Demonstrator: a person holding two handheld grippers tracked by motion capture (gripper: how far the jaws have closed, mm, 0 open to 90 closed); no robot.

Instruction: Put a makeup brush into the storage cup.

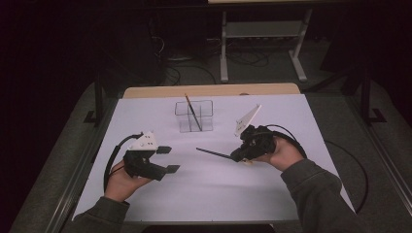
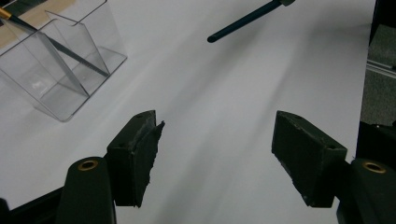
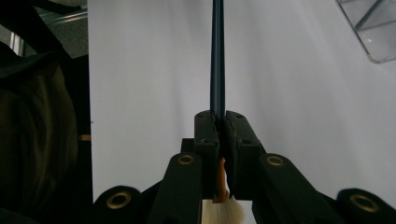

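Observation:
My right gripper (image 1: pixel 238 156) is shut on a dark-handled paintbrush (image 1: pixel 214 153); its handle sticks out to the left above the white table. In the right gripper view the jaws of that gripper (image 3: pixel 218 122) clamp the brush handle (image 3: pixel 217 56), with the pale bristles (image 3: pixel 223 212) behind them. My left gripper (image 1: pixel 168 159) hovers at the left, open, nothing between its fingers (image 2: pixel 135 154). A clear plastic holder (image 1: pixel 194 116) with compartments stands at the middle back with another brush (image 1: pixel 192 109) leaning inside. The left gripper view shows that holder (image 2: pixel 60 65) at upper left and the held brush's tip (image 2: pixel 243 21) at top.
A white sheet (image 1: pixel 204 184) covers the table, with a wooden strip (image 1: pixel 209 90) at the far edge. Cables (image 1: pixel 350 165) trail off the right side. A metal frame (image 1: pixel 262 34) stands on the floor beyond the table.

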